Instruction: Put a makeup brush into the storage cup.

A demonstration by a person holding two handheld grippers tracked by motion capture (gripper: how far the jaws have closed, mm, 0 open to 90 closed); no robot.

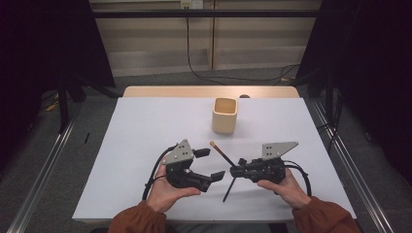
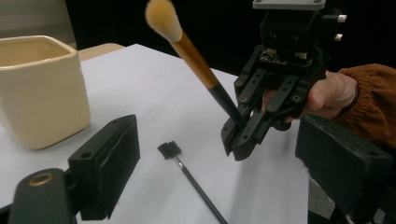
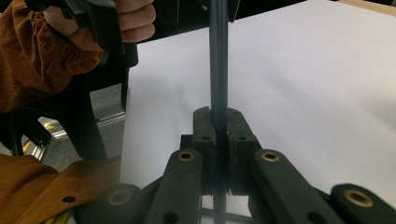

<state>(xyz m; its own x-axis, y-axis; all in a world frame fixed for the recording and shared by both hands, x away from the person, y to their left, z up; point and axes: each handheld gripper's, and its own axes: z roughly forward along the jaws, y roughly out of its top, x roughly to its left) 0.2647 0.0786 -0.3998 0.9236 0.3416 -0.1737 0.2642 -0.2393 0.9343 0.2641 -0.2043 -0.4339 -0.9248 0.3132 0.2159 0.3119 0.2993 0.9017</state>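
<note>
My left gripper [image 1: 210, 164] sat low on the left of the white table [image 1: 145, 131], its 2 black jaws standing apart with nothing between them; the left gripper view showed bare tabletop in the gap. Beyond that gap lay a thin black brush with a small flat black head [image 2: 191, 179], flat on the table and touched by neither gripper. In the high view it lay slanted between my 2 grippers. To the right, my right gripper [image 1: 235, 171] had its jaws clamped together on the black lower handle of a long makeup brush with an orange-brown ferrule and a fluffy tan tip [image 2: 187, 51]. That brush was lifted off the table and tilted, its tip up and away from me, pointing roughly toward the cream square ceramic cup [image 1: 224, 115]. The cup stood upright, well apart from both grippers, farther back on the table.
</note>
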